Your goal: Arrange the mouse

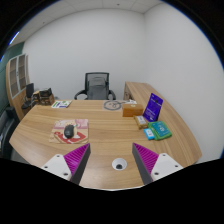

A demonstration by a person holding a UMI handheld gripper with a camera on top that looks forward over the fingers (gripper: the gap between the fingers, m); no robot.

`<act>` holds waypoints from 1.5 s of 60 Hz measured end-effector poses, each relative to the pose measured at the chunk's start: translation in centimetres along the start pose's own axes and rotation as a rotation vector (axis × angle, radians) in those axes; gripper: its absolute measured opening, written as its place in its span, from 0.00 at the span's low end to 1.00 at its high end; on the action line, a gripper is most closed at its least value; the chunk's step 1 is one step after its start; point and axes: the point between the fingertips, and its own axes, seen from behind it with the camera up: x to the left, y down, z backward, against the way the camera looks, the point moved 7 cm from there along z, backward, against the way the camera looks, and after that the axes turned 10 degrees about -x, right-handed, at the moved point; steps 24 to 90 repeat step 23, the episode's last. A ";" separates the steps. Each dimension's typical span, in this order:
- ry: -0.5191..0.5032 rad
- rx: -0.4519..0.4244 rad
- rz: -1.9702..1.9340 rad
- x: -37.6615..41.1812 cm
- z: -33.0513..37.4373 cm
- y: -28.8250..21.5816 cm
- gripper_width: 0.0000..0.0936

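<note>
I look out over a big wooden desk (100,135) from up high. On the far left I see a shelf (17,75) against the wall, with a brown box (41,97) near it at the desk's edge. A little to the right lie some white papers (62,104).

Next comes the mouse (69,130). It is dark and sits on a small pad (74,127) on the left part of the desk, well ahead of my left finger. Nothing touches it.

Down low are my two fingers, each with a purple pad (76,158). My gripper (112,160) is wide open and holds nothing. Between the fingers I see bare desk and a small round hole (119,164) with a white ring in the wood.

Behind the desk, in the middle, stands a black office chair (95,86). Just right of it lies a round thing (113,104) on the desk; I cannot tell what it is.

Further right stands a brown box (133,111), and beside it an upright purple board (153,106). In front of that lie a teal book (160,130) and a small blue thing (150,133).
</note>
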 end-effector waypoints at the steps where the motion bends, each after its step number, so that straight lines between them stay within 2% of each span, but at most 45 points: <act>1: 0.002 -0.001 0.000 -0.3 0.3 0.1 0.93; 23: 0.009 -0.012 -0.014 -2.8 5.2 1.9 0.93; 90: 0.009 -0.012 -0.014 -2.8 5.2 1.9 0.93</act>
